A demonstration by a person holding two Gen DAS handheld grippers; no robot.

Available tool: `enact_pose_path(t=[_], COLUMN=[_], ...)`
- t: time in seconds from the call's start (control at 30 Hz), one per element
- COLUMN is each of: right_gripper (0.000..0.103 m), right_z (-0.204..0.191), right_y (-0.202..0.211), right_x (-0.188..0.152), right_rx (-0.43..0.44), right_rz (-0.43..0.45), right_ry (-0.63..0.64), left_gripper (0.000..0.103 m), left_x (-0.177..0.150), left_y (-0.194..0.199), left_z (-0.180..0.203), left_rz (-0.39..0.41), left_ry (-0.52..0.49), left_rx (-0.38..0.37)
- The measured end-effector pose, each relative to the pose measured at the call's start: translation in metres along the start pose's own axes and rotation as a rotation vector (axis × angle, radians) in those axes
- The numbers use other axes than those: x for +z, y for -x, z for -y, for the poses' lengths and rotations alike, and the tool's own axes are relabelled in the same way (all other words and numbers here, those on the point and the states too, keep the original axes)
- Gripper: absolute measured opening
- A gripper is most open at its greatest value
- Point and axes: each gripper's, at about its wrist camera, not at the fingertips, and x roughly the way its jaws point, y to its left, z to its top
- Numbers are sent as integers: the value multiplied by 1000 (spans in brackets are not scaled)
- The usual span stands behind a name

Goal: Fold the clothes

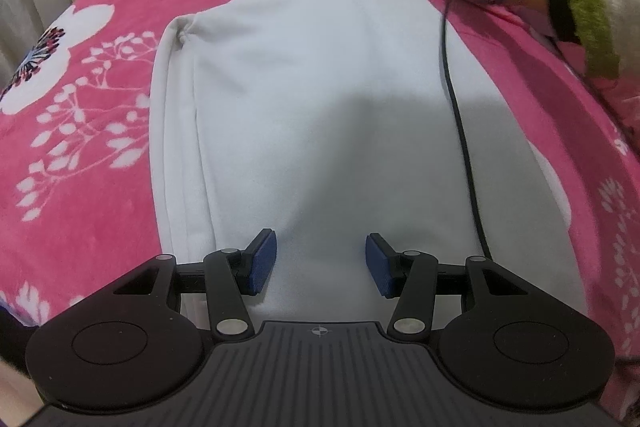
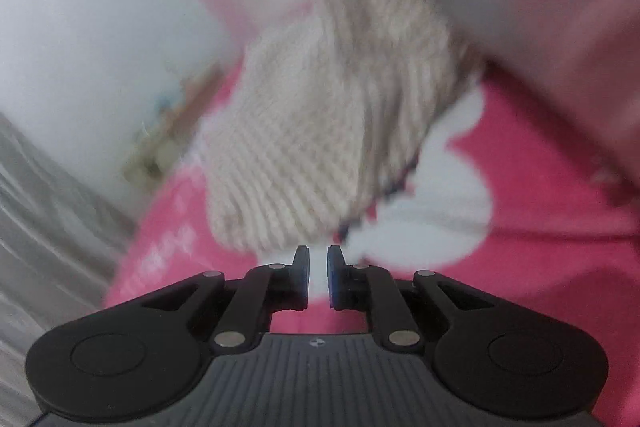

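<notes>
Garment [image 1: 320,99], white, lies flat lengthwise on pink bedspread [image 1: 92,131], sides apparently tucked in for folding; left gripper [image 1: 320,263] spread just above its near end, right gripper [image 2: 318,277] nearly pressed together, empty, near knit [image 2: 304,147].

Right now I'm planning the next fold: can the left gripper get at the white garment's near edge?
Probably yes. The left gripper hangs open right over the white garment, with bare cloth between its fingers. Only a black cable crosses the garment, off to the right.
</notes>
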Motion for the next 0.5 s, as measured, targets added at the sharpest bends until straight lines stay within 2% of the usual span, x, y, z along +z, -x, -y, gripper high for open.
enact_pose_path(t=[0.07, 0.1, 0.13, 0.17, 0.2, 0.23, 0.27, 0.33, 0.43, 0.5], right_gripper=[12, 17, 21, 30, 34, 34, 34, 34, 30, 37], right_z=[-9, -16, -27, -38, -48, -58, -65, -70, -51, -38], right_y=[13, 17, 17, 13, 5, -2, -8, -25, -33, -17], right_x=[4, 2, -6, -17, -32, -48, -64, -85, -76, -59], right_rx=[158, 243, 323, 377, 414, 434, 417, 332, 215, 148], right_rz=[-89, -163, -269, -375, -474, -552, -579, -546, -352, -208], right_ry=[38, 74, 128, 180, 233, 285, 332, 342, 145, 30], left_gripper=[50, 50, 50, 50, 51, 51, 51, 51, 51, 51], left_x=[1, 1, 1, 1, 0, 0, -1, -2, -3, -4], left_y=[-1, -1, -2, -2, -2, -2, -1, 0, 2, 3], left_z=[0, 0, 0, 0, 1, 2, 3, 4, 2, -1], left_rz=[-2, -2, 0, 3, 6, 8, 10, 13, 23, 30], left_ry=[1, 4, 7, 7, 5, 3, 2, 0, 18, 44], left_rx=[1, 1, 1, 2, 5, 9, 13, 17, 8, -4])
